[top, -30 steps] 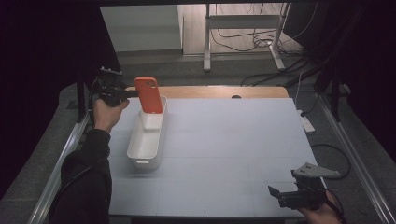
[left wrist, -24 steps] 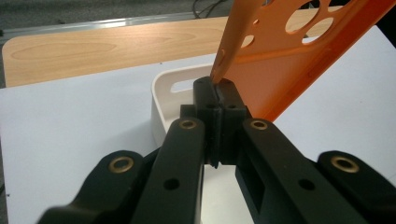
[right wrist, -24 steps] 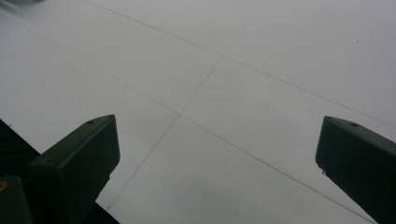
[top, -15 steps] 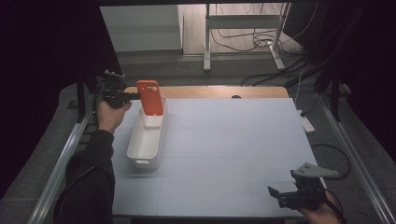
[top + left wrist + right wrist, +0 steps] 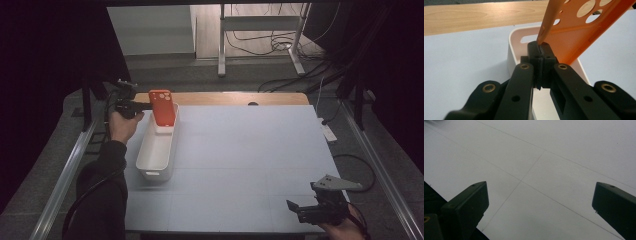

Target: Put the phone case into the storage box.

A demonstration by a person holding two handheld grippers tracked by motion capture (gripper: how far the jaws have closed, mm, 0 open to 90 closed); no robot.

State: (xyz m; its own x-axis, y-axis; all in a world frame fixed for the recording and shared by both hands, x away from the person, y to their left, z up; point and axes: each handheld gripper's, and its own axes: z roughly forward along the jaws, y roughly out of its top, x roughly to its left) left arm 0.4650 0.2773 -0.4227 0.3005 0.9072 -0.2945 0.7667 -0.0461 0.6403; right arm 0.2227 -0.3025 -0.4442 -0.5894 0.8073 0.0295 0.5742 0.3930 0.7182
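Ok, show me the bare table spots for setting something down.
Free: the pale mat right of the white bin, up to the right tongs. Crowded: the bin's far end, where the left tongs hold the orange phone case.

An orange phone case (image 5: 162, 106) with round cut-outs, a plain white bin (image 5: 156, 151), black jaws, and a pale grey surface (image 5: 250, 165) with a wood-grain far edge.

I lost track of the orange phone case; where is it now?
In the high view the orange phone case is at the table's far left, clamped by the left gripper above the far end of the white bin.
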